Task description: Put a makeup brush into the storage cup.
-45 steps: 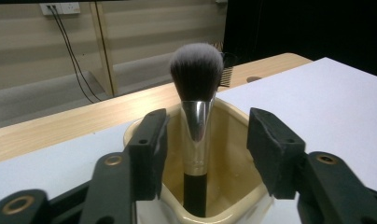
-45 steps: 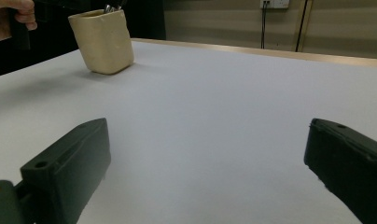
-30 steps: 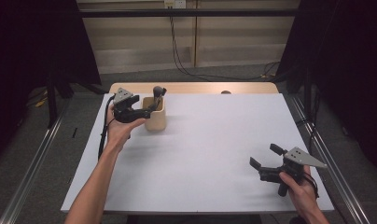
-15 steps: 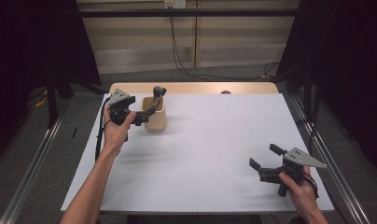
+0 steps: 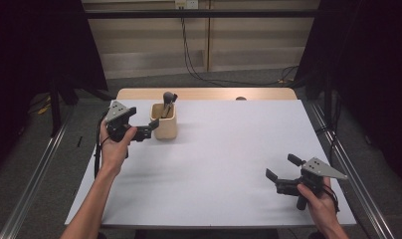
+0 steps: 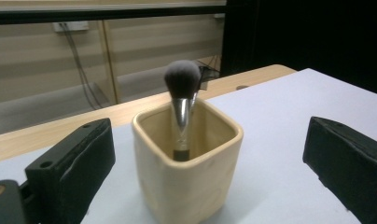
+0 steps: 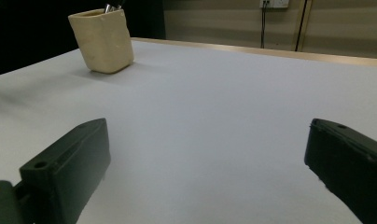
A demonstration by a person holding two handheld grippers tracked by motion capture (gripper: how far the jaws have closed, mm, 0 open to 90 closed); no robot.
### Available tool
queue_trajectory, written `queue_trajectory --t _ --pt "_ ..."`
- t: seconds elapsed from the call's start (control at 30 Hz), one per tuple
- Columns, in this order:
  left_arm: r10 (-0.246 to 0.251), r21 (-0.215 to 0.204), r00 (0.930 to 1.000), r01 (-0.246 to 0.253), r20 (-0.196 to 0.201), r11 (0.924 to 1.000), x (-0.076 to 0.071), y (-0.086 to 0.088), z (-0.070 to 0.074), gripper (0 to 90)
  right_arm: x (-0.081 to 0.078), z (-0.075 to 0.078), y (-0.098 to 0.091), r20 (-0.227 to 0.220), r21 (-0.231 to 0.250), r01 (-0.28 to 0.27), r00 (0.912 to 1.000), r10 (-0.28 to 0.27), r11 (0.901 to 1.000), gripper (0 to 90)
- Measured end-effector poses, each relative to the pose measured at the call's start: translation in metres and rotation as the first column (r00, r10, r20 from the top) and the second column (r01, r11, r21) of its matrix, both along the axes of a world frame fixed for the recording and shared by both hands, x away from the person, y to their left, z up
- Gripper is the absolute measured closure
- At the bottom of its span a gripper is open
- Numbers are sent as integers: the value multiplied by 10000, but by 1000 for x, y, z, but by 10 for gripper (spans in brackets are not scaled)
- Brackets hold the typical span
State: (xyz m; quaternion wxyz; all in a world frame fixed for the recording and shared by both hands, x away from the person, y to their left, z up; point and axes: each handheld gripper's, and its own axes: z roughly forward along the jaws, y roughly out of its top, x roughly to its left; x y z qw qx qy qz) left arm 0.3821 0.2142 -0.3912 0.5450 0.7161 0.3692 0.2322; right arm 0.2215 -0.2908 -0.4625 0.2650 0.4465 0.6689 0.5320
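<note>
High view: white table top [image 5: 224, 164] with a pale wood strip along its far edge, grey floor, dark curtains at both sides, beige wall panels and hanging cables behind. A cream square ceramic cup [image 5: 164, 127] stands at far left, holding a dark-bristled makeup brush [image 5: 167, 98]. The left gripper [image 5: 148, 130] sits just left of the cup, jaws just opened wide, nothing between them; the left hand [image 5: 113, 149] holds it level, forearm reaching in from the bottom edge. The right gripper [image 5: 278, 168] rests near the right front corner, jaws spread, empty.

Left gripper view: jaws flank the cup [image 6: 186, 163] without touching; brush [image 6: 182, 88] upright inside.

Right gripper view: jaws apart over bare table; cup [image 7: 102, 41] well off.
</note>
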Motion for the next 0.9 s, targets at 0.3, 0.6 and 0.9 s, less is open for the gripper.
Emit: queue_trajectory --t 0.3,0.6,0.9 --pt "105 140 9999 -105 39 9998 -23 3 -9 30 0 0 0 -4 28 46 10000 -46 10000 0" --pt "-28 189 10000 30 -76 9998 -44 7 -16 36 -1 0 -1 3 11 20 10000 -20 10000 0" --pt "-88 258 9999 85 118 9996 -71 12 -28 36 -2 0 0 -27 13 -47 10000 47 10000 0"
